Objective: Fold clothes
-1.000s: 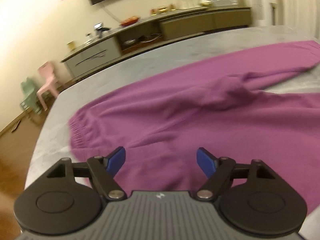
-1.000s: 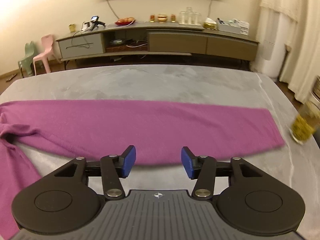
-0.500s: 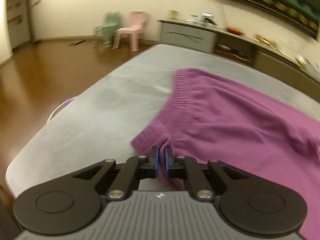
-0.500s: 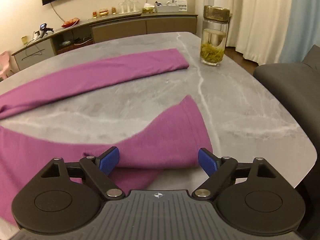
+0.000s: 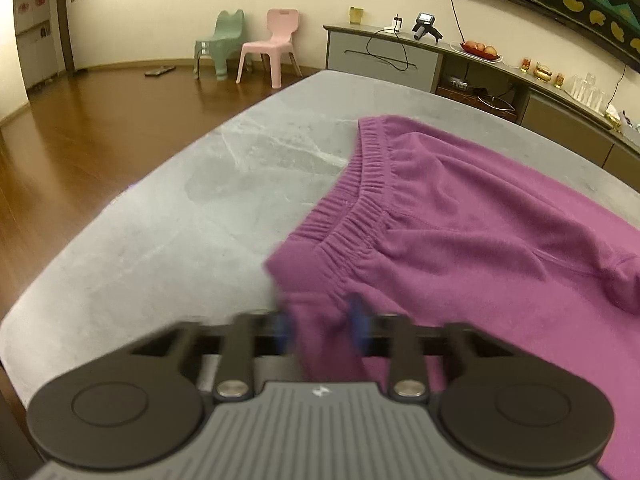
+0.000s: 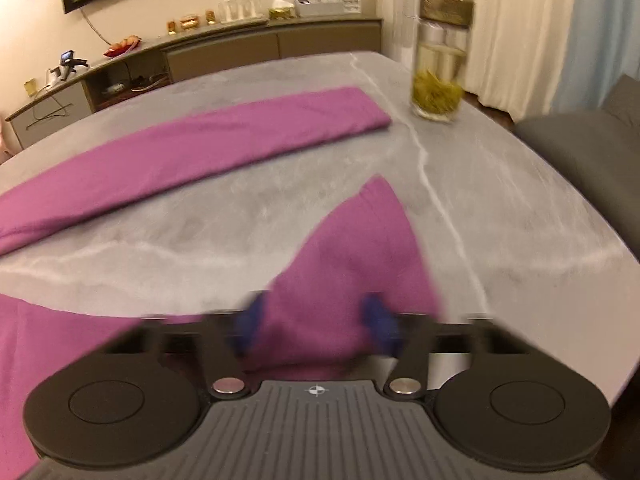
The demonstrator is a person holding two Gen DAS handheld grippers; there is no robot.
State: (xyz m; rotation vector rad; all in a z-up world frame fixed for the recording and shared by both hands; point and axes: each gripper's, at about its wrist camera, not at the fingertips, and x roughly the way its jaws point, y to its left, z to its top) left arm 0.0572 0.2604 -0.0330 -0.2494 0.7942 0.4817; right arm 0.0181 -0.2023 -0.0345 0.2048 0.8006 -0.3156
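Purple trousers are lying on the grey table, the left gripper pinching the waistband corner while the right gripper is closing on a leg hem, needing both lifted evenly.

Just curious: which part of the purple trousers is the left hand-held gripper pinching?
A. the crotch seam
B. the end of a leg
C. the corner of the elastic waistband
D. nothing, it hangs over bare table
C: in the left wrist view the left hand-held gripper has its blue pads on a bunch of cloth at the near corner of the gathered waistband of the purple trousers.
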